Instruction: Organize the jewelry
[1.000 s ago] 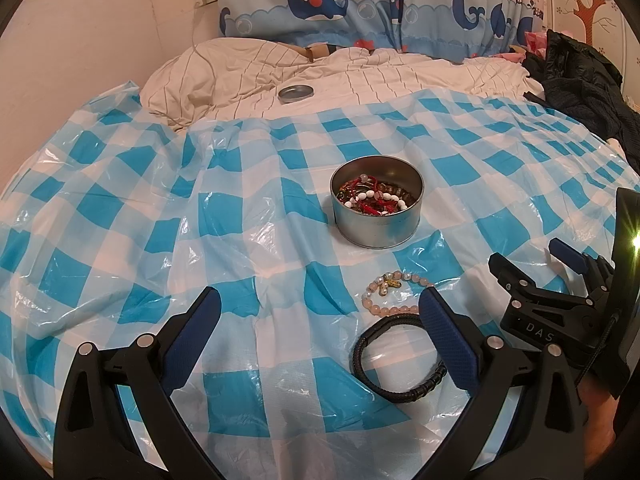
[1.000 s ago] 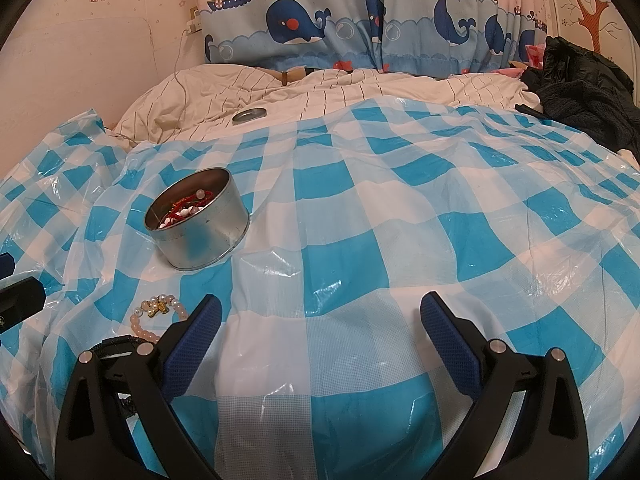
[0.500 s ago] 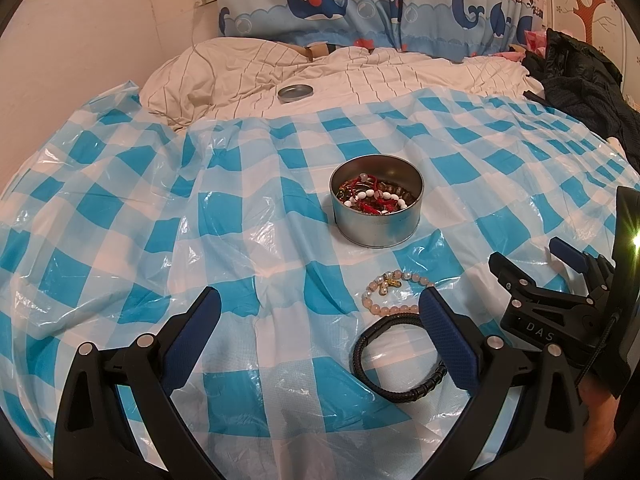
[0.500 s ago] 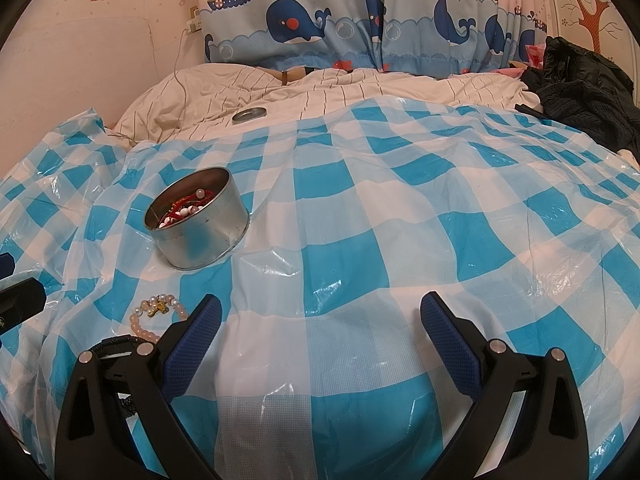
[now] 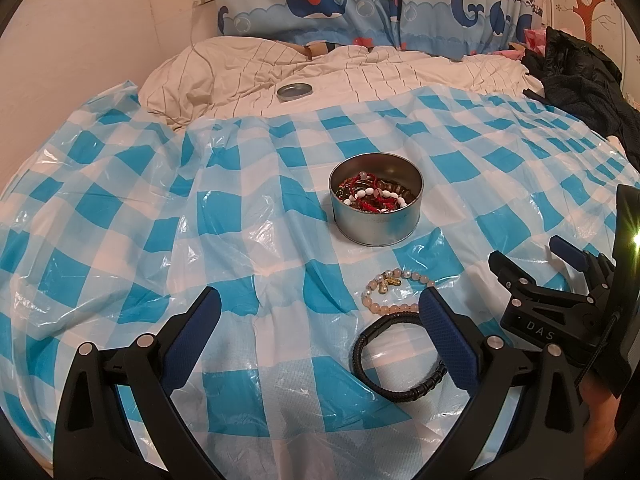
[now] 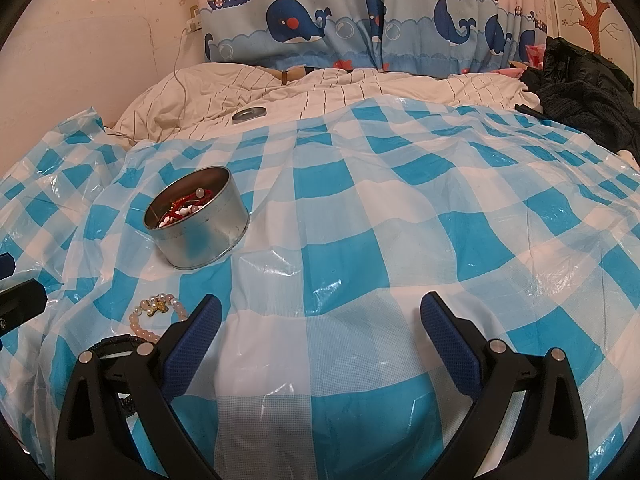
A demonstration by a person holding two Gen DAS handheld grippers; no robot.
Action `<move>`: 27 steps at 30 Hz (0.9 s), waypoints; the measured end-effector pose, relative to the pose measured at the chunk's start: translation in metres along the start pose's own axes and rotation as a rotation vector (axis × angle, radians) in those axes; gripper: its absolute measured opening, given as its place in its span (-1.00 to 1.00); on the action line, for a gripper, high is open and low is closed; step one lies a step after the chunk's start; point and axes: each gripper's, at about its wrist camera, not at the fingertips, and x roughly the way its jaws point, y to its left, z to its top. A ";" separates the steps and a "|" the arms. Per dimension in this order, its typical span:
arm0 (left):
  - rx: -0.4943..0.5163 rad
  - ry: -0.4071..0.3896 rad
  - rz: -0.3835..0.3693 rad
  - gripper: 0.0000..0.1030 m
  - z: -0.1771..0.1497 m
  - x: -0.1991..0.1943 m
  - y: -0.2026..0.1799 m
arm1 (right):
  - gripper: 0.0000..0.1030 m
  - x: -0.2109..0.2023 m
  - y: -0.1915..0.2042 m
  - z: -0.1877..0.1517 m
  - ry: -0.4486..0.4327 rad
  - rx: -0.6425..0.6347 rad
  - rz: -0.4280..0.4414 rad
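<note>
— What sort of room is this?

— A bedroom. A bed (image 5: pixel 360 76) fills it, with a cream striped quilt (image 6: pixel 400 88) at its far edge and a blue-and-white checked plastic sheet (image 6: pixel 360 208) over the rest.

— And behind?

— A whale-and-boat curtain (image 6: pixel 360 28), a pale pink wall (image 5: pixel 100 40) at the far left corner, dark clothes (image 5: pixel 580 68) at the far right. Warm, dim light.
</note>
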 end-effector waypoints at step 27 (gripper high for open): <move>0.003 0.005 -0.001 0.85 0.001 0.002 -0.001 | 0.85 -0.001 0.001 0.000 0.002 -0.003 0.000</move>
